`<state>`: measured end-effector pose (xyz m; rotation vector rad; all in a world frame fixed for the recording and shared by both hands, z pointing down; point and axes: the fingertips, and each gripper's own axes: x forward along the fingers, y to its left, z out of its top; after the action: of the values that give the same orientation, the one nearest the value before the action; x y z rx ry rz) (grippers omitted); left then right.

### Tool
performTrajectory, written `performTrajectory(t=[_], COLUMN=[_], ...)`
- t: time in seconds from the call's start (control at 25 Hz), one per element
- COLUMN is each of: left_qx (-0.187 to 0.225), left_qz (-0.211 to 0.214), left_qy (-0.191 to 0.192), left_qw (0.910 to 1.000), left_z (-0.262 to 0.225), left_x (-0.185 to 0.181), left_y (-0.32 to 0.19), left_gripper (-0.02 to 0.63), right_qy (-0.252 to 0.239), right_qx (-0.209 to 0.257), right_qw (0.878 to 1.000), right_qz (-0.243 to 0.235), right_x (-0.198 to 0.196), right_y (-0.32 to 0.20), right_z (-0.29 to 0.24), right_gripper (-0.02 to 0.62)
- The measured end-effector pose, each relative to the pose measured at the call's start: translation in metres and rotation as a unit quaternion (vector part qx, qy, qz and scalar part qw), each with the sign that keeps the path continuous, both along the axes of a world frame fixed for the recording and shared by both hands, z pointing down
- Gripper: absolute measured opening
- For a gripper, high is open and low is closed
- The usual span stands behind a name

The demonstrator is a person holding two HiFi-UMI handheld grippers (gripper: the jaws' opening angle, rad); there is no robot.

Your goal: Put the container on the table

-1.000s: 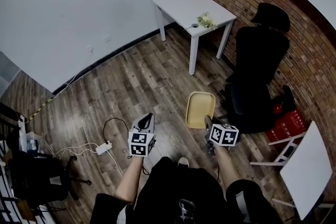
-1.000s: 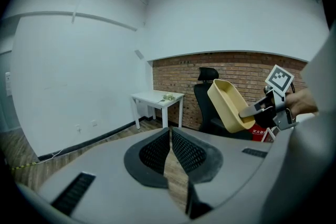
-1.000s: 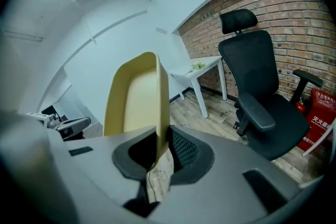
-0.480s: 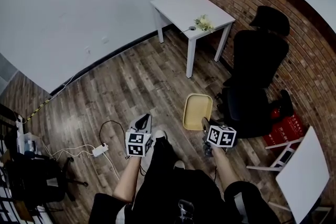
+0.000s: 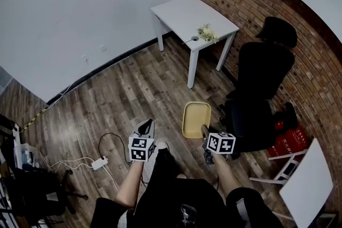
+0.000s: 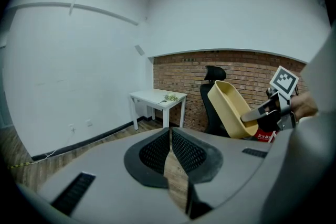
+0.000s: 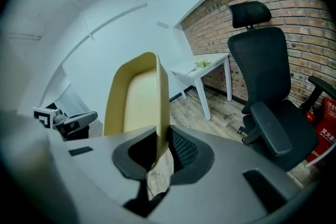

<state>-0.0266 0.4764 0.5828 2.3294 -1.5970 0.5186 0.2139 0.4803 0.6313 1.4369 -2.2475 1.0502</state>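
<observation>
walked closer: white table (image 5: 181,10) sits nearer now, still well ahead. right gripper (image 5: 204,132) is clamped on one wall of the yellow container (image 5: 196,119), carried in the air and tilted. left gripper (image 5: 145,128) is closed on nothing. risk — a single-edge pinch could let it pivot or slip, or clip the black chair (image 5: 264,69) alongside. red box (image 5: 291,131) print unreadable.

The head camera looks steeply down from head height onto the wooden floor (image 5: 133,88), with the white table (image 5: 193,16) far off at 12 o'clock and the black chair (image 5: 262,80) at 3 o'clock. The left gripper (image 5: 145,126) camera sits low and faces level across the room, the same table distant near its middle and the chair just toward 3 o'clock. The right gripper (image 5: 203,131) camera, close behind the container (image 7: 137,107), shares that table at 2 o'clock and the chair, nearer, at 3 o'clock.
</observation>
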Motion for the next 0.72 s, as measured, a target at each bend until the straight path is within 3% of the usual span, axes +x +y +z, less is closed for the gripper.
performTrajectory(t=[0.72], left_qx=[-0.004], left_qz=[0.043], left_qy=[0.008], left_qw=[0.9990], left_z=[-0.007], left_x=[-0.064], left_y=[-0.174], left_gripper=[0.023], right_qy=[0.015], right_qx=[-0.007], right_qw=[0.999], right_qz=[0.039], right_x=[-0.067], right_y=[-0.151], right_z=[-0.013], right_gripper=[0.051])
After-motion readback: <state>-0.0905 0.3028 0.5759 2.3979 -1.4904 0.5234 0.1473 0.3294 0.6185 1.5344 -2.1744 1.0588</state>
